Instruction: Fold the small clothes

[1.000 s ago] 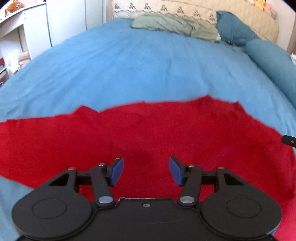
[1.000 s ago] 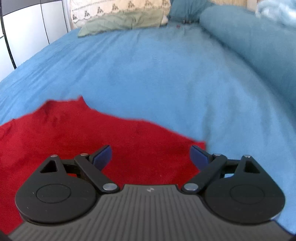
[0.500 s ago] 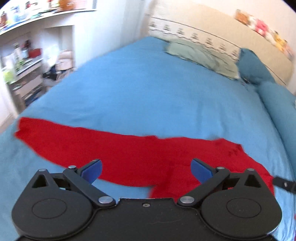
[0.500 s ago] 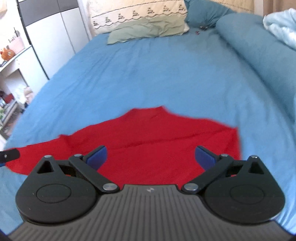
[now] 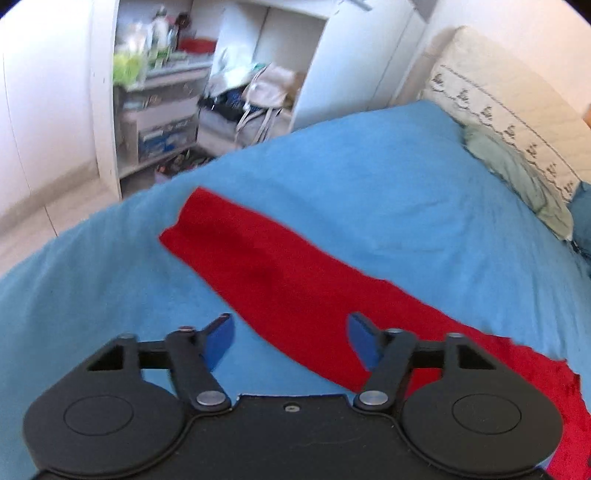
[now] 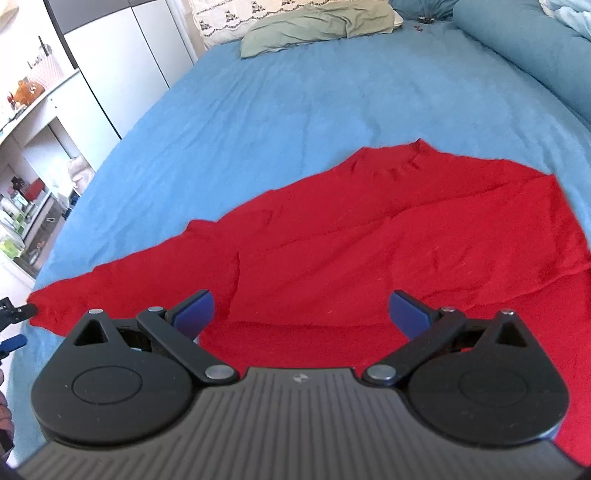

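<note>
Two wrist fisheyes, low over the bed (image 5: 369,192).
Left faces the shelves (image 5: 159,96); right faces the pillows (image 6: 314,26); both share the red garment (image 5: 295,280).

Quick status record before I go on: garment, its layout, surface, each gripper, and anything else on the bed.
garment: red long-sleeved top
layout: spread flat, one sleeve stretched out toward the bed's edge
surface: blue bedspread
left gripper: open, empty, above the sleeve
right gripper: open, empty, above the top's body
also on bed: green pillow, blue bolster
fold: not yet begun
</note>
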`<state>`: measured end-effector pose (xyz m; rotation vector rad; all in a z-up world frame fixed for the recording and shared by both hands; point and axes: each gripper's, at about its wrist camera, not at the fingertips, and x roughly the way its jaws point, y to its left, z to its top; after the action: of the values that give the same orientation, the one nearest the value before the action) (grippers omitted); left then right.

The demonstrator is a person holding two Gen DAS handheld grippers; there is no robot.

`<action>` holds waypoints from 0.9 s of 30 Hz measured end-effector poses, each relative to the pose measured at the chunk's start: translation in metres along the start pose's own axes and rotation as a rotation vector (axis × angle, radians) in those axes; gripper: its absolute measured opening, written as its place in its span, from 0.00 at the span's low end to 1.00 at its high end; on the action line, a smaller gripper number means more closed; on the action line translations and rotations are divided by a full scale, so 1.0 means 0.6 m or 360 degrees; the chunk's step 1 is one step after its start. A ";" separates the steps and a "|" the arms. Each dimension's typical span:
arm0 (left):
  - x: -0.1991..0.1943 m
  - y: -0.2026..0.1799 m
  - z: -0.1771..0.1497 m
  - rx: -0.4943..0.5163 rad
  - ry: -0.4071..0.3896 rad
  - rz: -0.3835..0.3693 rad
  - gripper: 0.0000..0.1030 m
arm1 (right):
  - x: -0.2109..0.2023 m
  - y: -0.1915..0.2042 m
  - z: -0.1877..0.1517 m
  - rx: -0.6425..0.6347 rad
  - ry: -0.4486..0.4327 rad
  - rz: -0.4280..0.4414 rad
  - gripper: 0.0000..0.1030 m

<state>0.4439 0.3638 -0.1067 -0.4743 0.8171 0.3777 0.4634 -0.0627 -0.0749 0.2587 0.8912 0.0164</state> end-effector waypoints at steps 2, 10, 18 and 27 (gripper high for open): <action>0.032 0.015 -0.002 -0.0024 0.0028 0.0025 0.55 | 0.014 0.010 -0.010 -0.0006 0.0002 -0.0024 1.00; 0.077 0.028 0.009 -0.0079 -0.0039 0.0110 0.36 | 0.047 0.027 -0.031 -0.0038 0.0018 -0.0056 1.00; 0.069 0.004 0.033 0.0004 -0.0147 0.0165 0.04 | 0.050 0.022 -0.032 -0.0018 -0.0003 -0.0070 1.00; -0.066 -0.212 0.047 0.0373 -0.0436 -0.0155 0.04 | 0.003 -0.053 0.016 0.0046 -0.0113 -0.0077 1.00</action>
<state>0.4990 0.2677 -0.0272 -0.2354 0.5610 0.2461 0.4693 -0.0957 -0.0780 0.2627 0.8272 -0.0504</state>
